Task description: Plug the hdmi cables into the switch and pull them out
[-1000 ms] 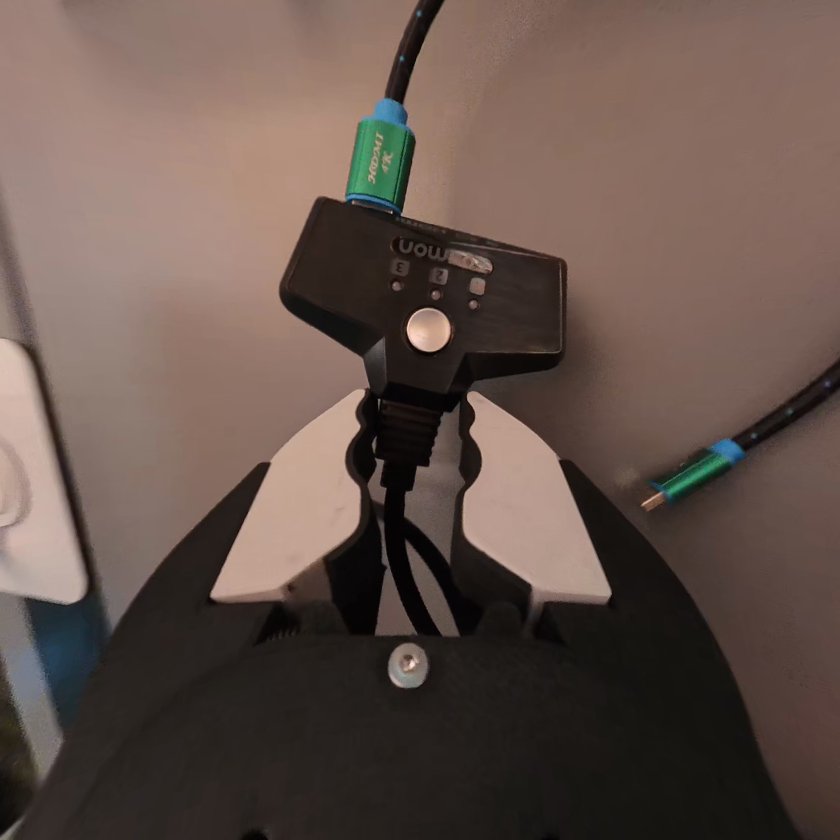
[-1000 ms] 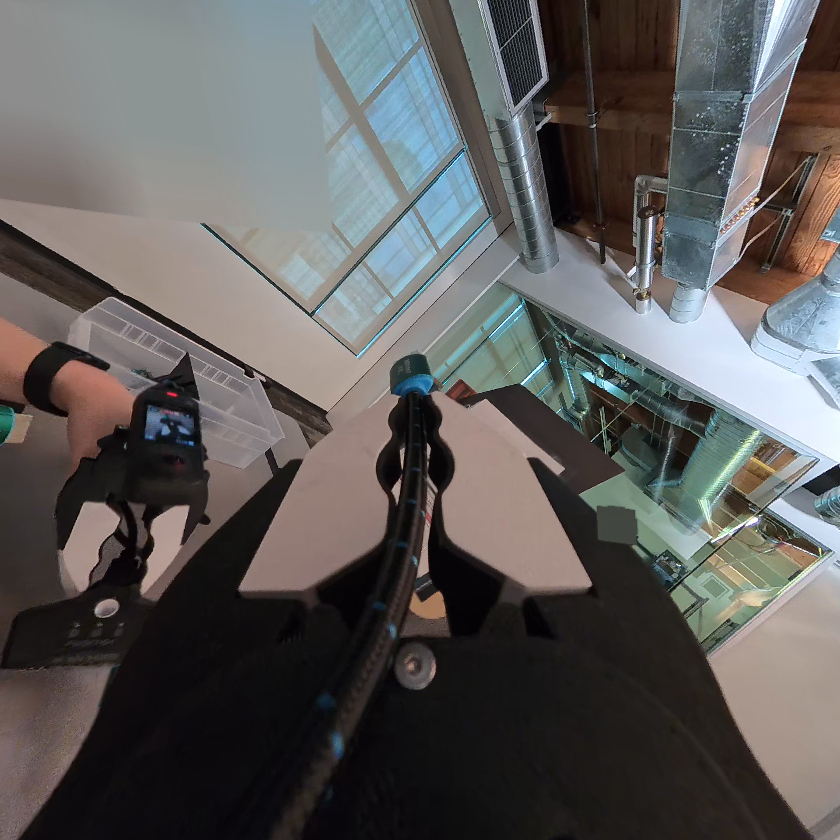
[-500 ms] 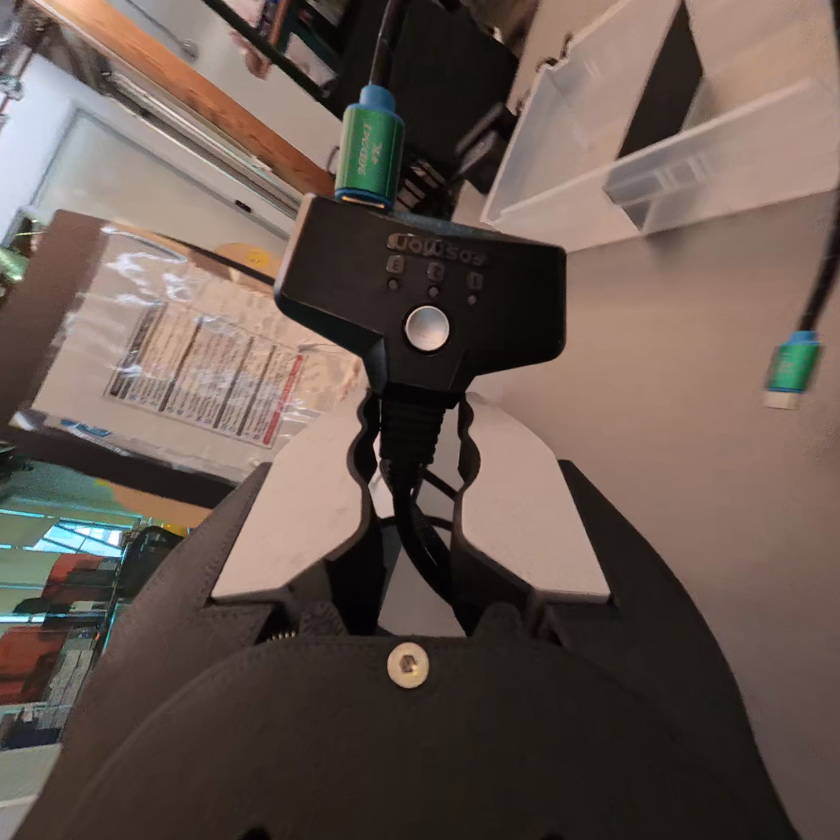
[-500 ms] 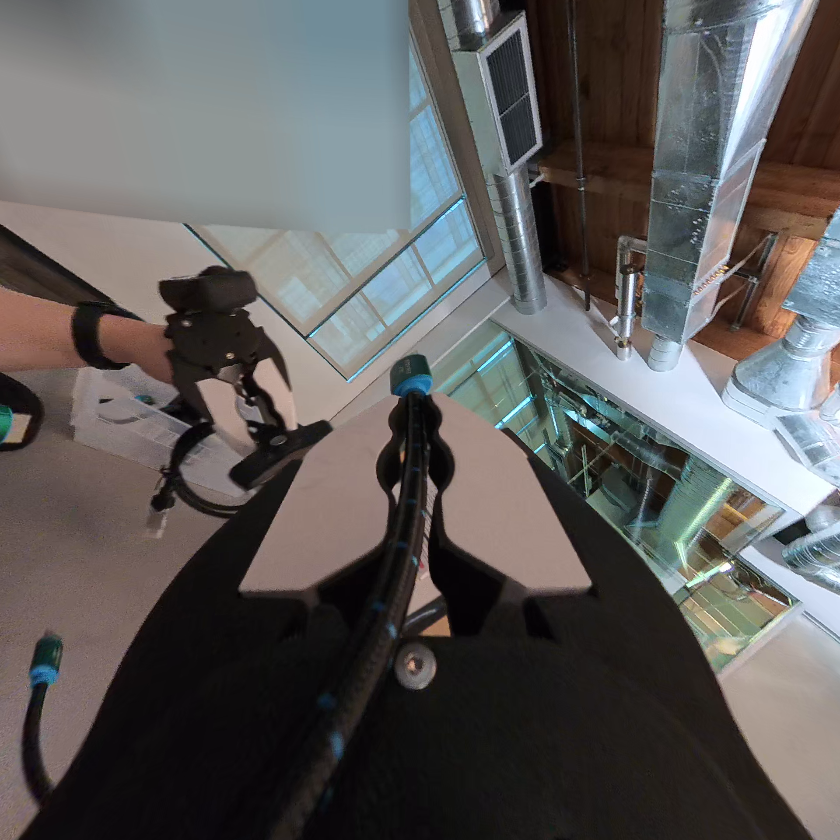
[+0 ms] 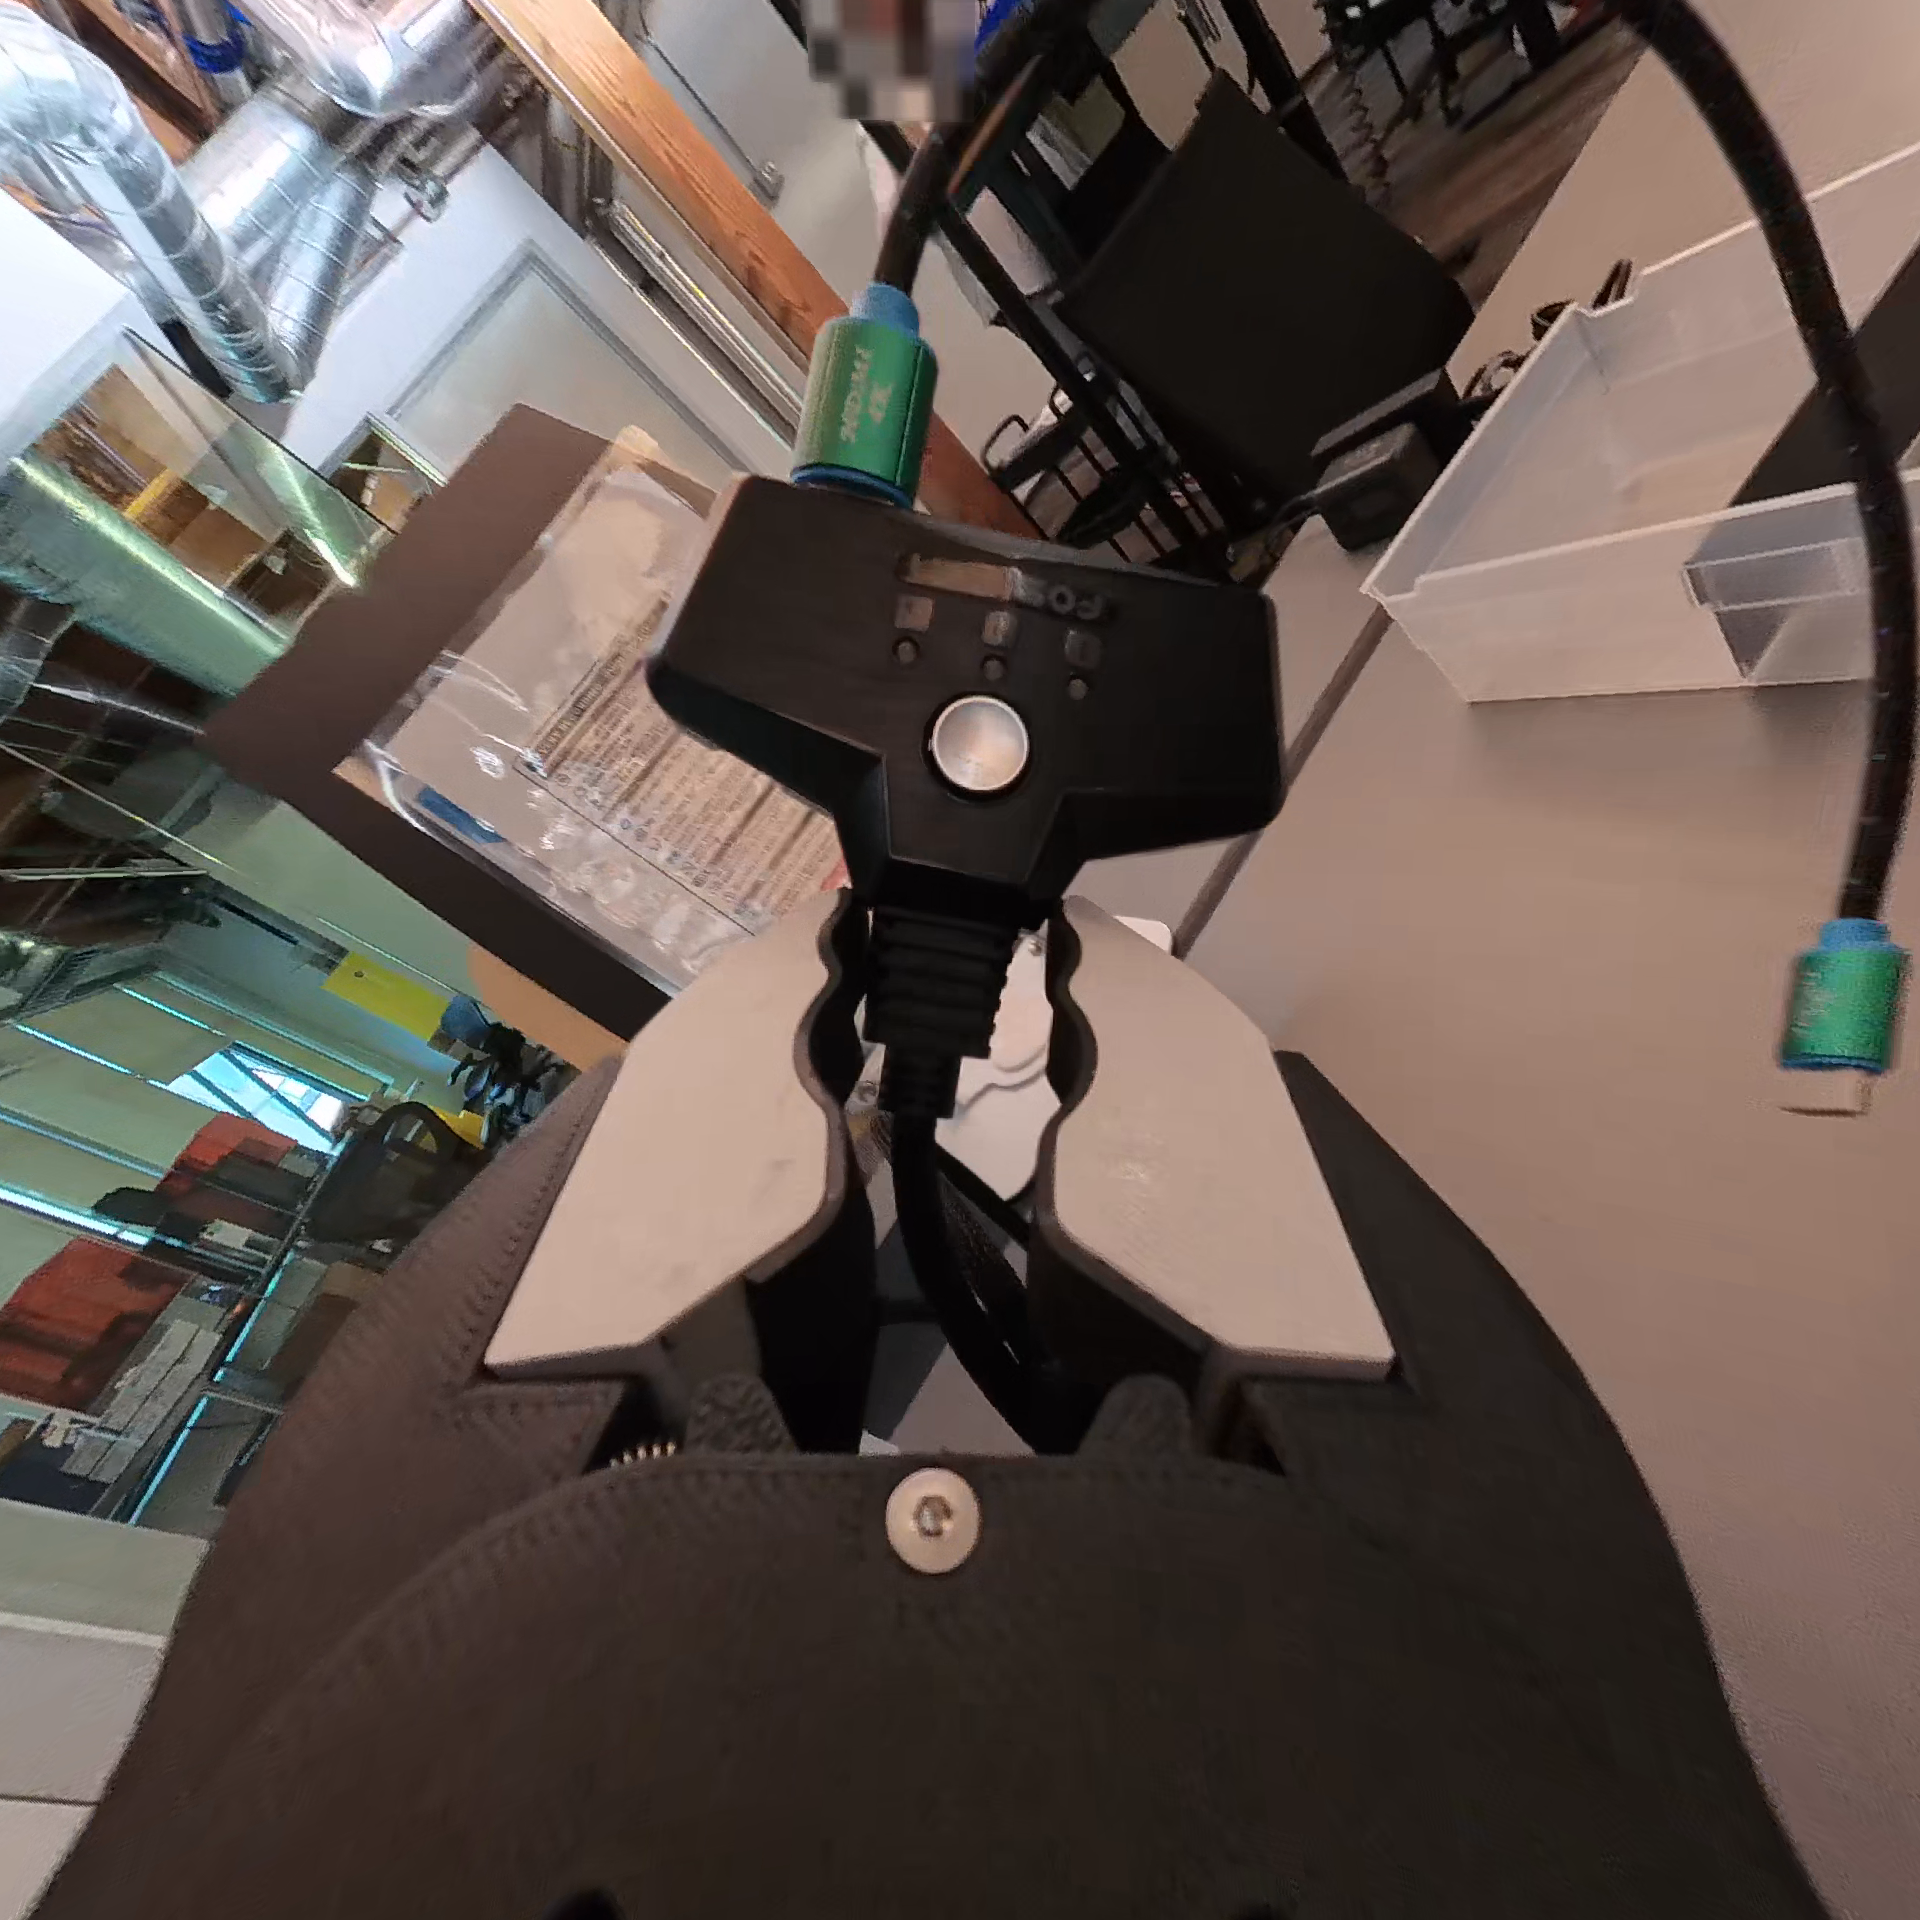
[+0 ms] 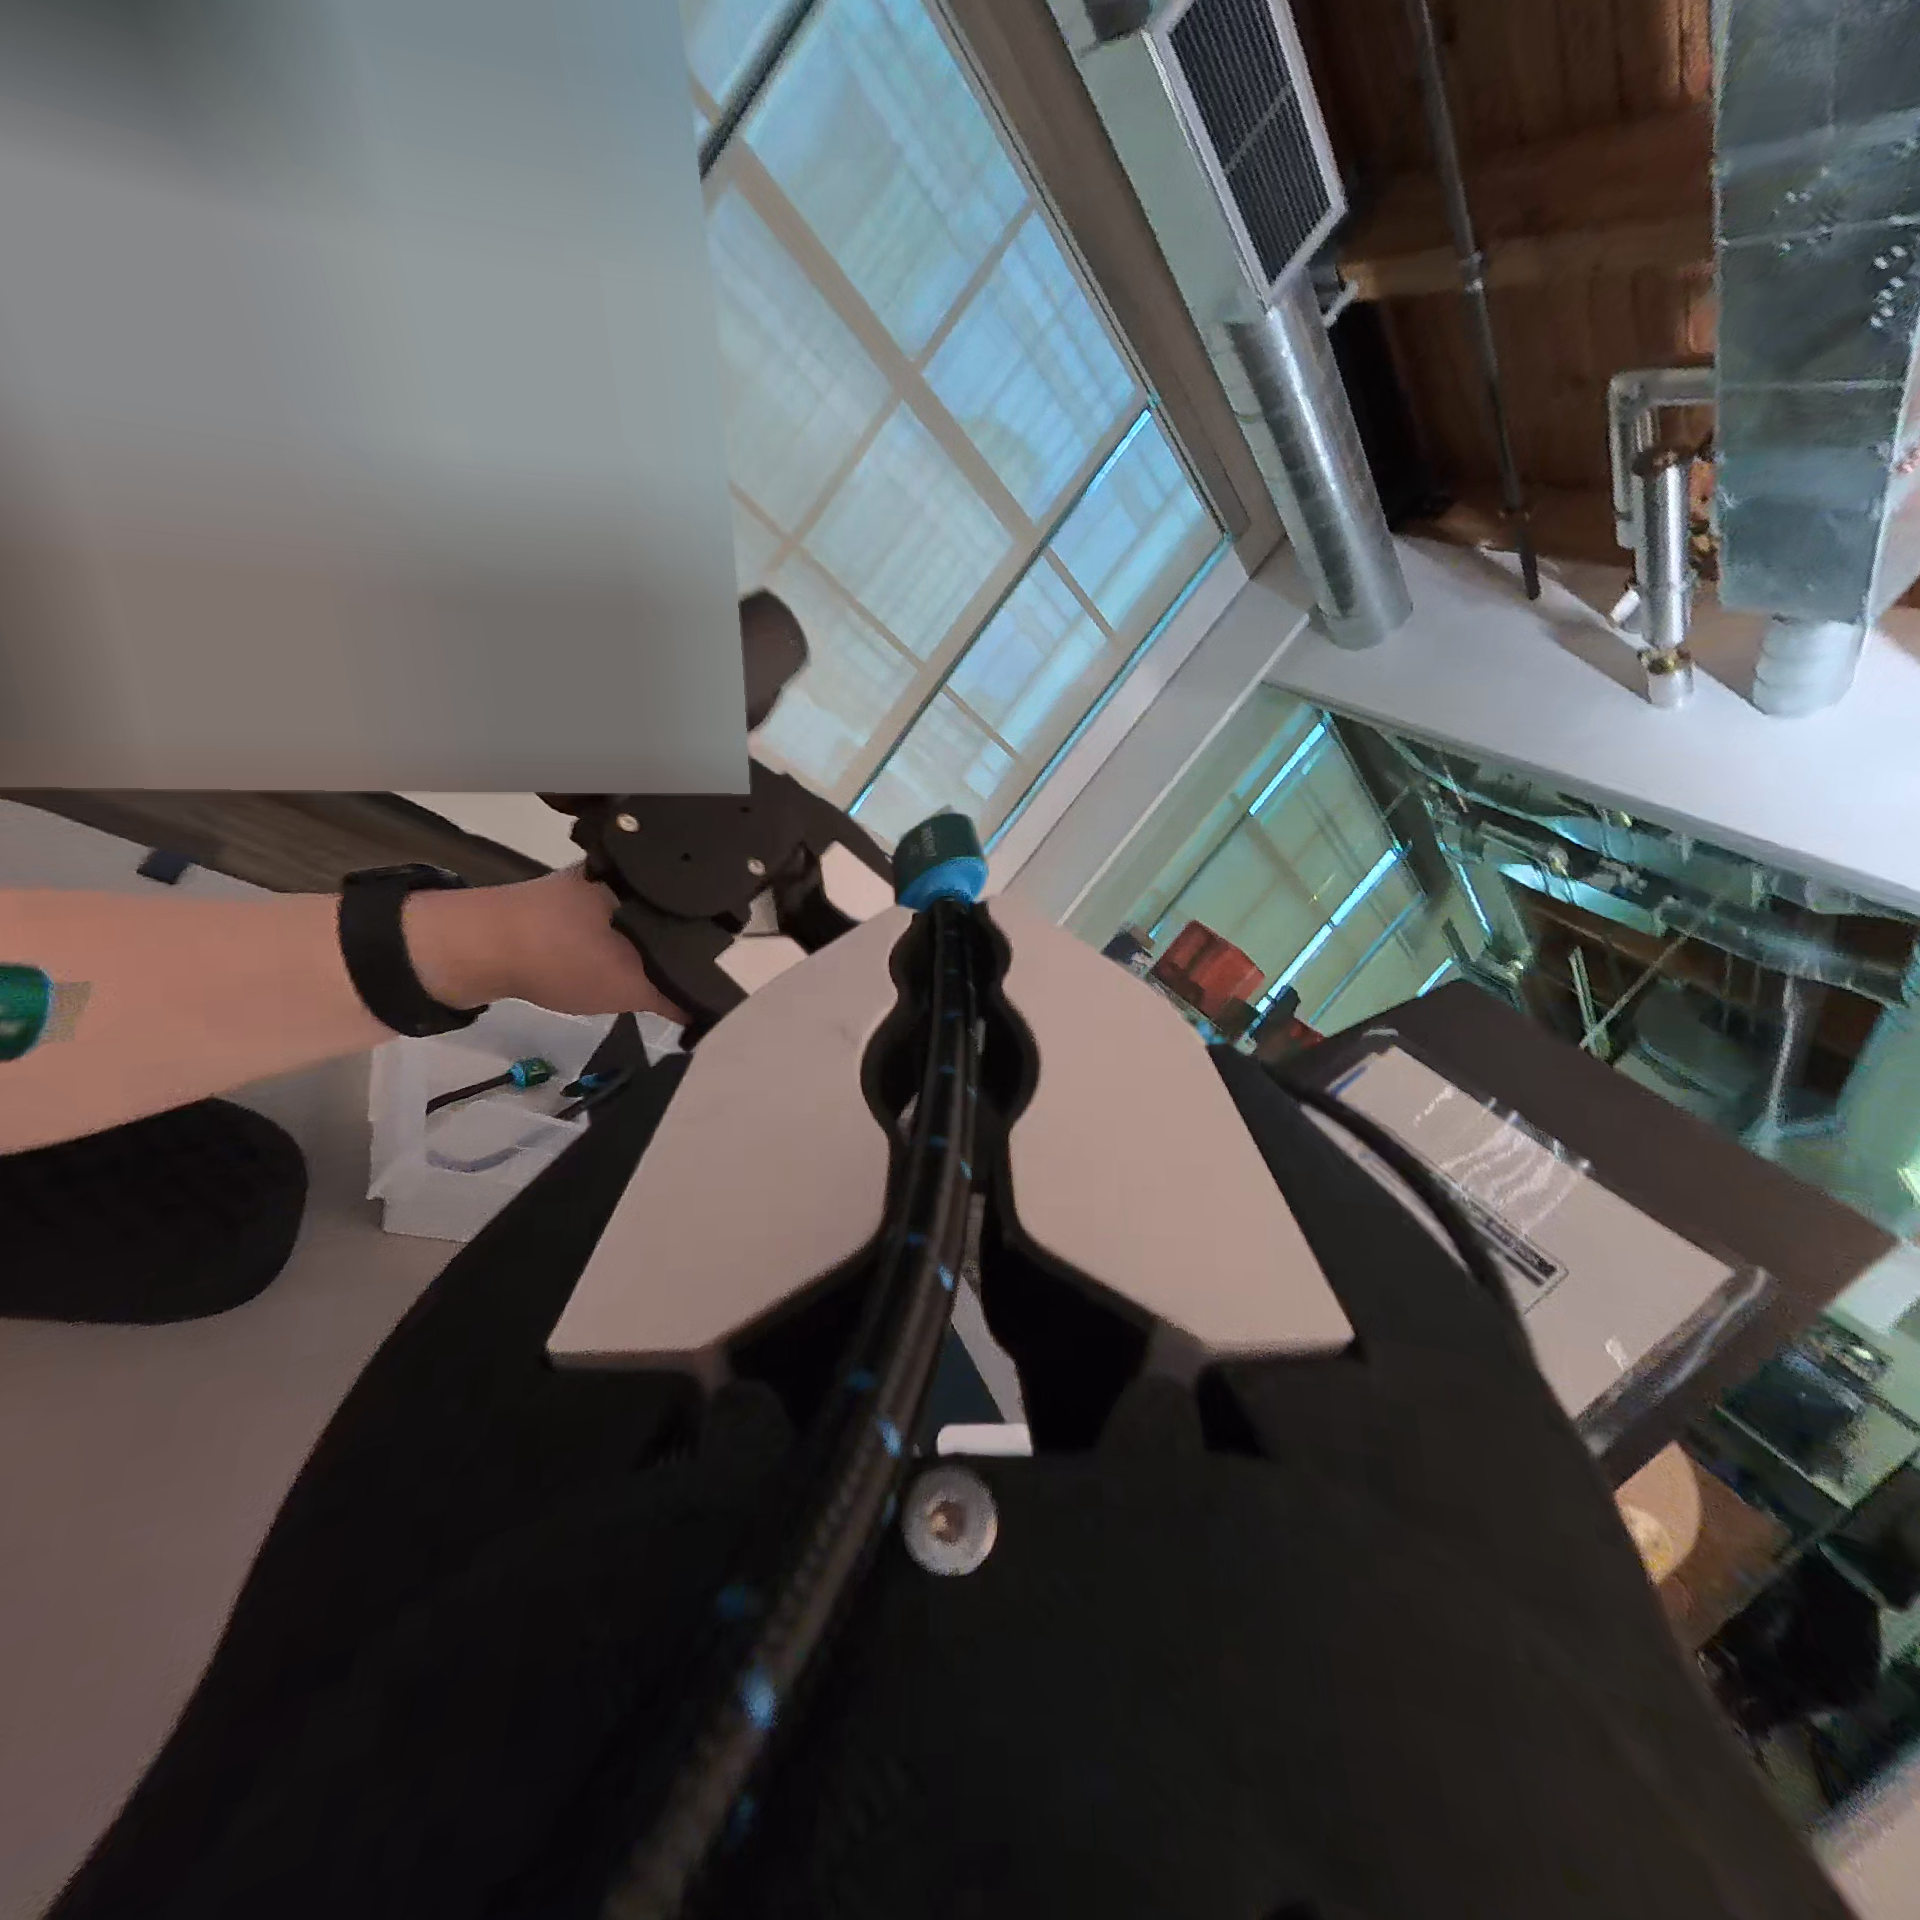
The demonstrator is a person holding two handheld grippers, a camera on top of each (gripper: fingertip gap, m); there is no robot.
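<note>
My left gripper (image 5: 940, 987) is shut on the ribbed strain relief of the black HDMI switch (image 5: 977, 707) and holds it up in the air, tilted. One green plug (image 5: 860, 405) sits in the switch's left port. A second green plug (image 5: 1839, 1013) hangs free on its black braided cable at the right. My right gripper (image 6: 943, 961) is shut on a black braided cable (image 6: 925, 1164), whose green and blue plug (image 6: 937, 854) sticks out past the fingertips, pointing up. The left gripper (image 6: 686, 883) shows in the right wrist view, held by a hand.
A clear plastic bin (image 5: 1621, 540) stands on the grey table (image 5: 1507, 935) at the right. In the right wrist view a clear bin (image 6: 468, 1132) holds more cables (image 6: 525, 1070). A forearm with a black wristband (image 6: 400, 951) crosses the left.
My left gripper has lifted the switch off the table and tilted it up toward the room. The free plug swung to hang at the right. My right gripper swung with its cable toward the left gripper.
</note>
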